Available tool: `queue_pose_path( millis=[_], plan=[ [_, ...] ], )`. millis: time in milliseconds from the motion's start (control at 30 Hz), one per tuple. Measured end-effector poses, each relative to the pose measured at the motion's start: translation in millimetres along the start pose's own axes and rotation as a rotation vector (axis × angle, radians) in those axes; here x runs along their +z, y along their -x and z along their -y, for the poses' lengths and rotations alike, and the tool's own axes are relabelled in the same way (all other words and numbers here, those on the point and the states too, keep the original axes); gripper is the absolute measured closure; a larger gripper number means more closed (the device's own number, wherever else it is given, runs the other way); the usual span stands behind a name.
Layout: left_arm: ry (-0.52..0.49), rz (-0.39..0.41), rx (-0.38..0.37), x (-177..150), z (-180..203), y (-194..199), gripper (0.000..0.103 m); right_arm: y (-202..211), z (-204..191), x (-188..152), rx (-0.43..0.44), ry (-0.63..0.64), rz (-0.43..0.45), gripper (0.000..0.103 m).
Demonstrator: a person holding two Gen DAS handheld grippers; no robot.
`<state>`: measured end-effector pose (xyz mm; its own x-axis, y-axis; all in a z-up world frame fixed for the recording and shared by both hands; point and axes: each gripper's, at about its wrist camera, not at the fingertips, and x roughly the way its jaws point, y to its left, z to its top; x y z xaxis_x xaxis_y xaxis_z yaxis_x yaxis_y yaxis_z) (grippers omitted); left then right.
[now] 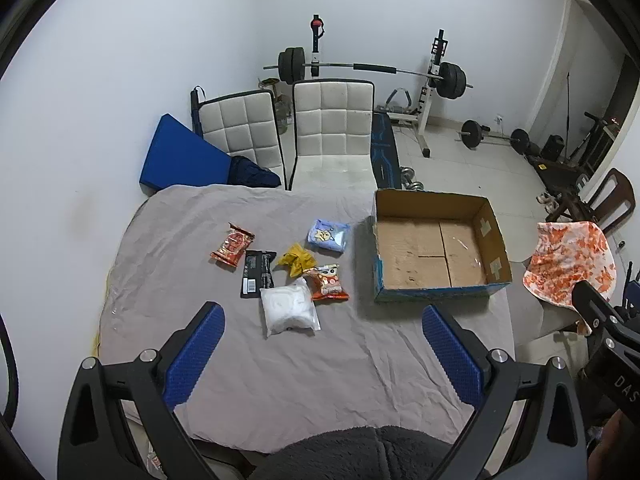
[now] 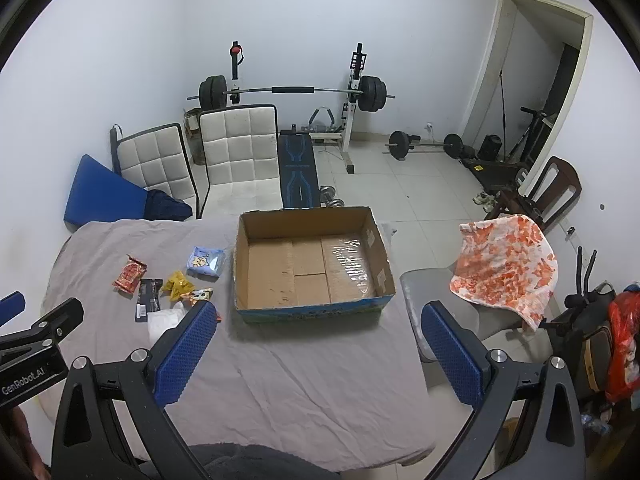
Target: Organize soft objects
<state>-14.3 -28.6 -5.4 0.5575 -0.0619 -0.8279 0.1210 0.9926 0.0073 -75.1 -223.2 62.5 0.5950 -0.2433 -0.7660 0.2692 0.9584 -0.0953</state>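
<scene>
Grey cloth (image 1: 280, 380) covers the table where six soft packets lie in a loose cluster: a red snack bag (image 1: 233, 245), a black packet (image 1: 257, 273), a yellow pouch (image 1: 297, 260), a light blue pack (image 1: 329, 235), an orange snack bag (image 1: 328, 282) and a white pouch (image 1: 289, 311). Beside them, to the right, stands an open cardboard box (image 1: 434, 288). Both the left gripper (image 1: 323, 330) and the right gripper (image 2: 318, 330) hover above the near table edge, blue pads spread wide, holding nothing. An orange-and-white towel (image 2: 506, 270) drapes over a chair to the right.
</scene>
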Motion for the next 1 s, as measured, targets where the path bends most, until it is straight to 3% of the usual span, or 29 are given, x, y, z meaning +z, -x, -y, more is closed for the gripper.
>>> queue_pose_path(
  millis=[700,1000],
  plan=[
    [-0.029,-0.113,-0.050,-11,5,-20,0.002,-20,10,-14,-0.019,-0.012,-0.069,0.000],
    [-0.031,-0.110,-0.047,-13,3,-20,0.002,-20,12,-16,-0.019,-0.012,-0.069,0.000]
  ],
)
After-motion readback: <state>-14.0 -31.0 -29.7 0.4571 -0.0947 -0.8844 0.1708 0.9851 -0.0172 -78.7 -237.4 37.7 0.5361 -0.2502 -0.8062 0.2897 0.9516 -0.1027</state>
